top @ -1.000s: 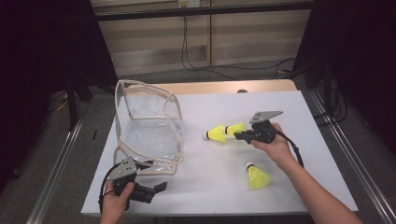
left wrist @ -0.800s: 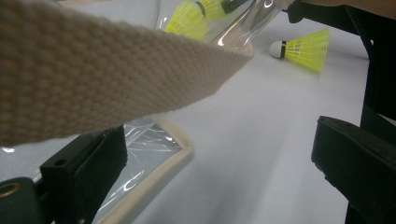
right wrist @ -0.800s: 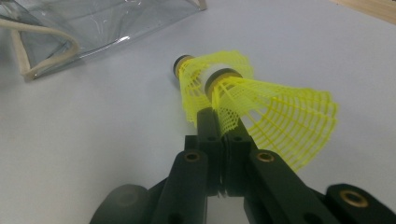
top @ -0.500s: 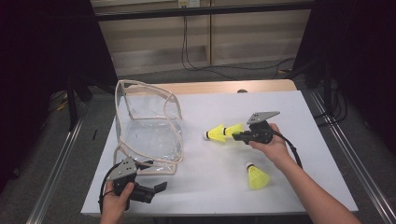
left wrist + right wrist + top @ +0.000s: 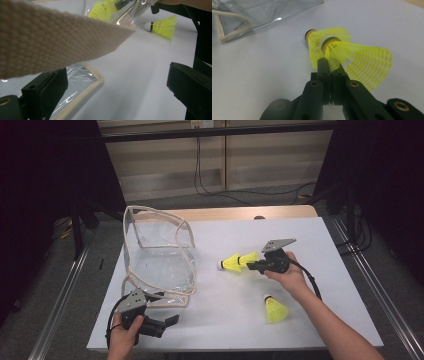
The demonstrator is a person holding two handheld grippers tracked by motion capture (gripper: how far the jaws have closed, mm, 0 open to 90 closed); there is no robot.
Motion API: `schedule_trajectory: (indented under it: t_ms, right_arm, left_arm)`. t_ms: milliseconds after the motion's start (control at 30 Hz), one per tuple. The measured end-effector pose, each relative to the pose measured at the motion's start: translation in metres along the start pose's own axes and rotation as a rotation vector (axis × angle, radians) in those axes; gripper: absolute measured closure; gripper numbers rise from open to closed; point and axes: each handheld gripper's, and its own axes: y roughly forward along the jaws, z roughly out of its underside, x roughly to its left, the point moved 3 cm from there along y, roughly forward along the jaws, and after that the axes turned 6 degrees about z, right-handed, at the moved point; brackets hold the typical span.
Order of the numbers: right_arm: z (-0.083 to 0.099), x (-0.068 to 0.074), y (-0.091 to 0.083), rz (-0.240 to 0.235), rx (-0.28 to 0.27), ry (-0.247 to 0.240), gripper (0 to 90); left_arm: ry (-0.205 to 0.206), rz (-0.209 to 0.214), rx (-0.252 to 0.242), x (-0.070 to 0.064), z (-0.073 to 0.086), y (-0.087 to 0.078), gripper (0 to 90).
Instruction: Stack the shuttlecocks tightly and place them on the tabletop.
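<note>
Shuttlecocks (image 5: 239,261), two yellow ones nested one inside the other, lie near the middle of the white table (image 5: 320,240), corks pointing left toward the bag. Right gripper (image 5: 256,266) is clenched on the mesh skirt of the rear shuttlecock of the pair; in the right gripper view the two black jaws sit pressed together on the yellow mesh (image 5: 352,57), and the pair (image 5: 332,46) points toward the far left corner of that view, where the bag's clear wall (image 5: 262,12) shows. Third shuttlecock (image 5: 274,308) lies alone on the table, nearer and slightly right of the right hand (image 5: 286,275), cork pointing far, well apart from the held pair. Clear plastic bag (image 5: 160,262) with beige webbing trim stands open on the left half of the table, its handles arching above it. Left gripper (image 5: 172,321) rests at the near left table edge, just near of the bag's bottom corner, jaws spread apart and holding nothing. In the left gripper view a beige webbing strap (image 5: 57,37) crosses close over the lens, the bag's trimmed edge (image 5: 85,87) lies beside the left jaw, and the lone shuttlecock (image 5: 162,25) shows farther off.
</note>
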Motion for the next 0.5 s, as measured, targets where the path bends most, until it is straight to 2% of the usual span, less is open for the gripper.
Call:
schedule_trajectory:
  t_ms: [500]
  right_arm:
    - [-0.0007, 0.0021, 0.0058, -0.008, 0.004, -0.005, 88.3]
  left_arm:
    - [-0.001, 0.001, -0.001, 0.0002, 0.0000, 0.0001, 3.5]
